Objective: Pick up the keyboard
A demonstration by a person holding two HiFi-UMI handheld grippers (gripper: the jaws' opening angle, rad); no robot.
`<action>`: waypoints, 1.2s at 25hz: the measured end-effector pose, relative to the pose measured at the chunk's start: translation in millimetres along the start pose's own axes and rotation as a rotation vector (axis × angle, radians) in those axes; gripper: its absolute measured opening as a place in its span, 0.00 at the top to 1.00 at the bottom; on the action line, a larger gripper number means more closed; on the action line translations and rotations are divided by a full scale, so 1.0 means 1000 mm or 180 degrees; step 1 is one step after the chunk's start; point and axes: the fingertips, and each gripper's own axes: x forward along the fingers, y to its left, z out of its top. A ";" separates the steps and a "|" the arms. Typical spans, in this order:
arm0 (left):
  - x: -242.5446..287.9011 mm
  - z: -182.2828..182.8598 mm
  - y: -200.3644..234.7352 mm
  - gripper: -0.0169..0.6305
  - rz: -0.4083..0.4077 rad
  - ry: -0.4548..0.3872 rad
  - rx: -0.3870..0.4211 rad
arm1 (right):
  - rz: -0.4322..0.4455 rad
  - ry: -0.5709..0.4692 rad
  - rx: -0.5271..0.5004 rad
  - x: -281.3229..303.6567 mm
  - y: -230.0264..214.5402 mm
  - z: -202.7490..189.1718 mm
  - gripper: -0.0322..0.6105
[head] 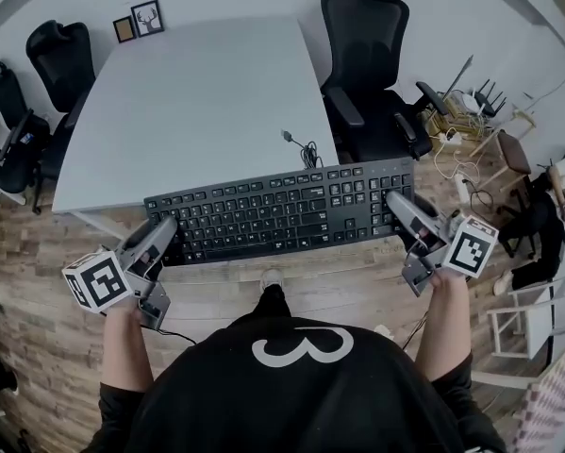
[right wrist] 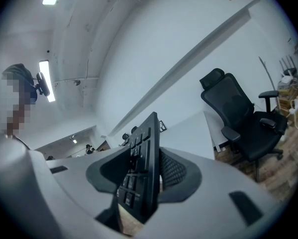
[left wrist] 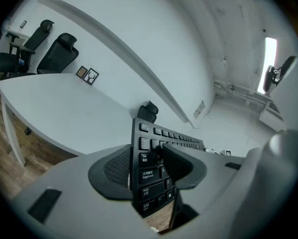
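The black keyboard (head: 282, 210) hangs level in front of me, over the white table's near edge and the wood floor, held at both ends. My left gripper (head: 162, 237) is shut on its left end; in the left gripper view the jaws of the left gripper (left wrist: 146, 159) clamp the keyboard (left wrist: 149, 177) by the Tab and Caps Lock keys, one pad on the keys and one on the underside. My right gripper (head: 402, 208) is shut on the right end by the number pad. In the right gripper view the keyboard (right wrist: 139, 176) stands edge-on between the right gripper's (right wrist: 145, 171) pads.
The white table (head: 207, 92) lies beyond the keyboard with a coiled black cable (head: 306, 149) on it. A black office chair (head: 367, 55) stands at the table's right, two more chairs (head: 37, 83) at its left. Picture frames (head: 139, 22) lean on the wall. Cables and clutter (head: 461, 111) lie at right.
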 end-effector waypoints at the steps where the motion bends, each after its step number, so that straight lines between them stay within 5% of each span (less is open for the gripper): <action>1: 0.001 0.000 0.000 0.68 -0.0022 -0.0008 -0.0020 | -0.0006 -0.0003 -0.0003 0.000 0.000 0.000 0.68; 30: 0.006 0.001 0.001 0.68 -0.0086 0.0062 -0.0108 | 0.0007 0.0010 0.0084 0.001 0.004 0.000 0.70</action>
